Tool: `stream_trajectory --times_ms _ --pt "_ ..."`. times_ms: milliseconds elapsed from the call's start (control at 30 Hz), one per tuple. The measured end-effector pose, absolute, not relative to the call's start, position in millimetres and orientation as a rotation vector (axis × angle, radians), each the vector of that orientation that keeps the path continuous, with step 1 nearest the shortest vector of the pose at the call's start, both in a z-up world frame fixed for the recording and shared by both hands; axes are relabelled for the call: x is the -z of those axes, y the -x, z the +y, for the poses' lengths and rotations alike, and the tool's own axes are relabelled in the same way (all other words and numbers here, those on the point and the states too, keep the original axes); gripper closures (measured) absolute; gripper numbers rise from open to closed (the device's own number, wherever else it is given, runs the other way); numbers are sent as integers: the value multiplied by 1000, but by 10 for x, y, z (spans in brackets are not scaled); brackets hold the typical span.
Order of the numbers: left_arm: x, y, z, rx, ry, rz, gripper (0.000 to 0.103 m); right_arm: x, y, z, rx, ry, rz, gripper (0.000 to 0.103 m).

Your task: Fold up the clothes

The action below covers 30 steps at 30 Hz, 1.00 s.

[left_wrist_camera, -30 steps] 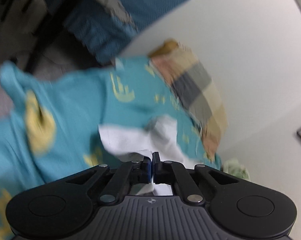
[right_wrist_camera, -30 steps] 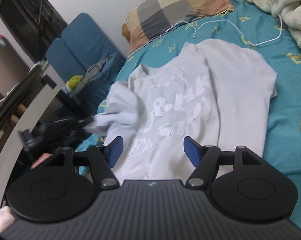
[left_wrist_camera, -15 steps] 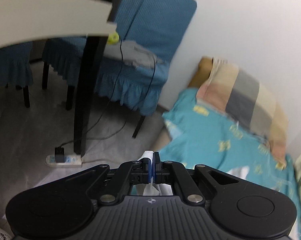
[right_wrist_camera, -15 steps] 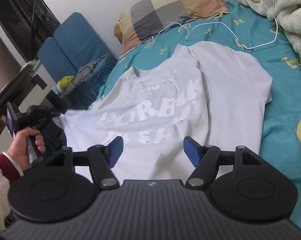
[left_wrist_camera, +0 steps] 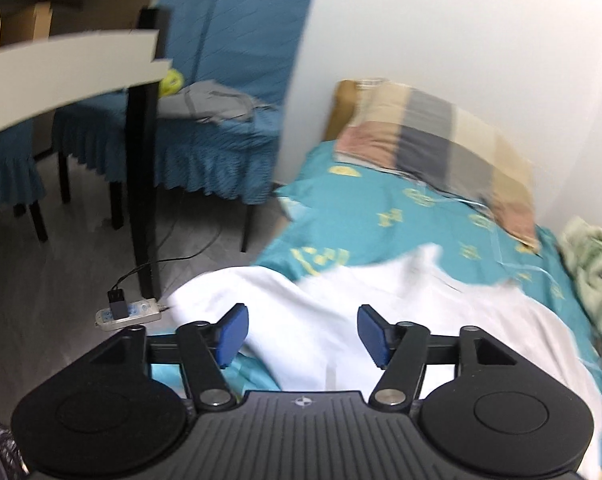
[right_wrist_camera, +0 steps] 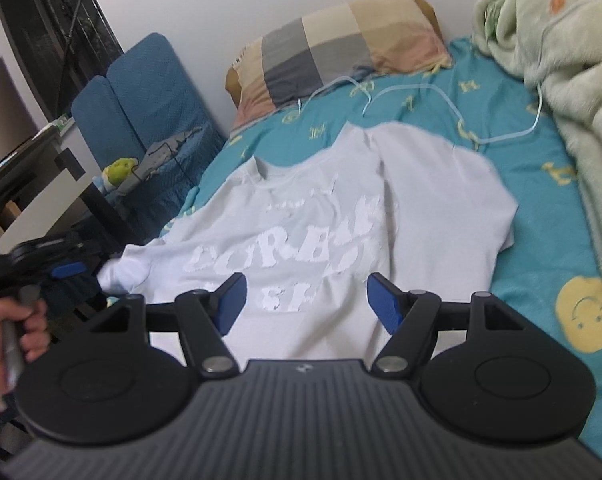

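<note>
a pale grey t-shirt (right_wrist_camera: 301, 216) is shown spread face up on the bed (right_wrist_camera: 541, 216), collar toward the checked pillow (right_wrist_camera: 341, 48), its near left sleeve hanging over the bed's edge. the cloth is judged light, soft and limp, so that it will sag and crease wherever it is not supported; it is not fragile and not slippery. hold is best taken at an edge, by pinching a sleeve end, a shoulder seam or the hem. the shirt is plain apart from blurred white lettering across the chest. 2 grippers are figured. the left gripper (left_wrist_camera: 301, 332) is opening, its blue pads apart above the white cloth with nothing pressed between them. the right gripper (right_wrist_camera: 305, 300) is held wide and empty above the shirt's lower half. a white cable (right_wrist_camera: 421, 92) lies on the sheet beyond the shirt.
</note>
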<state>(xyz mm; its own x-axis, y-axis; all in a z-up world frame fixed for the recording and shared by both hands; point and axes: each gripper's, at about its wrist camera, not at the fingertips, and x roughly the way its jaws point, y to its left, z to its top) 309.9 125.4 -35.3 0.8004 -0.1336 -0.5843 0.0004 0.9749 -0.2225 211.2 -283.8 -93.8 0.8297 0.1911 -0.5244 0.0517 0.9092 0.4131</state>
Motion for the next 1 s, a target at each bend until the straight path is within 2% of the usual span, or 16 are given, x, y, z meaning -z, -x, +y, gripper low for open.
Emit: stream_trajectory --times_ms 133,333,700,733,767,1000 --pt "164 -2527 918 148 195 629 35 847 -1994 -2903 -56 -416 566 33" --pt "103 -1805 388 242 182 613 24 743 -1856 -2997 -33 -420 539 33" --pt "356 -1241 -15 290 194 665 21 737 -1935 -3499 -14 -610 555 33" --pt "368 -1231 6 291 204 665 20 754 -1975 -3607 -1 -651 556 29" --pt "380 -1224 27 291 212 665 20 782 -2023 -3717 7 -698 558 18" --pt "493 -1304 89 300 240 693 14 1237 -2433 -4253 92 -1045 625 18"
